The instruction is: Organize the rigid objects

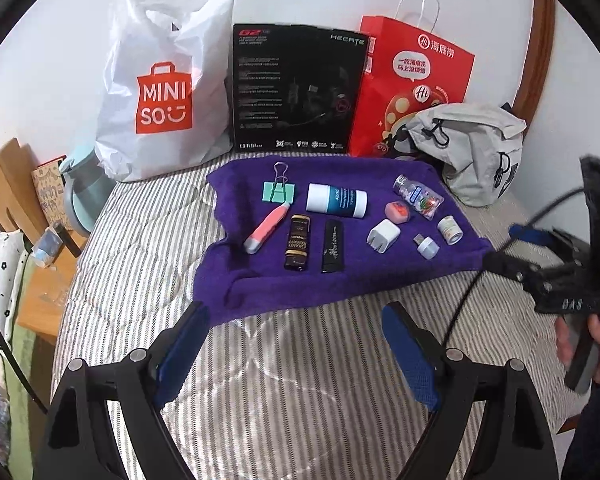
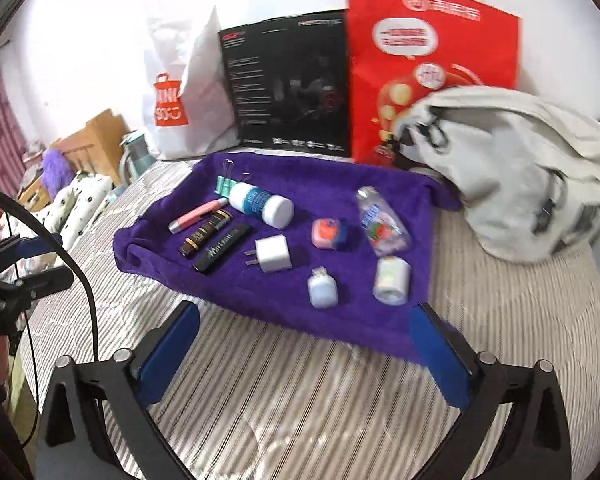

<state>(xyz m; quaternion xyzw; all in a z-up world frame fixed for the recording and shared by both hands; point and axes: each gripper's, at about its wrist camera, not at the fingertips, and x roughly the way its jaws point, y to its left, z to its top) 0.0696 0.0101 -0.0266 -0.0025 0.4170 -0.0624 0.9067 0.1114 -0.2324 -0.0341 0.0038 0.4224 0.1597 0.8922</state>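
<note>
Left gripper (image 1: 296,344): we hold it spread, empty.
Right gripper (image 2: 308,344): ours too, spread, empty.
Purple towel (image 1: 260,280): at twelve o'clock.

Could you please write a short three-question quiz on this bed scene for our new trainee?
1. True or false: the white wall plug lies on the purple towel.
2. What stands directly behind the towel, between the white plastic bag and the red paper bag? A) black box B) kettle C) pillow
3. How do the jaws of the left gripper and the right gripper stand?

Key
1. True.
2. A, the black box.
3. Both open and empty, short of the towel's near edge.
</note>
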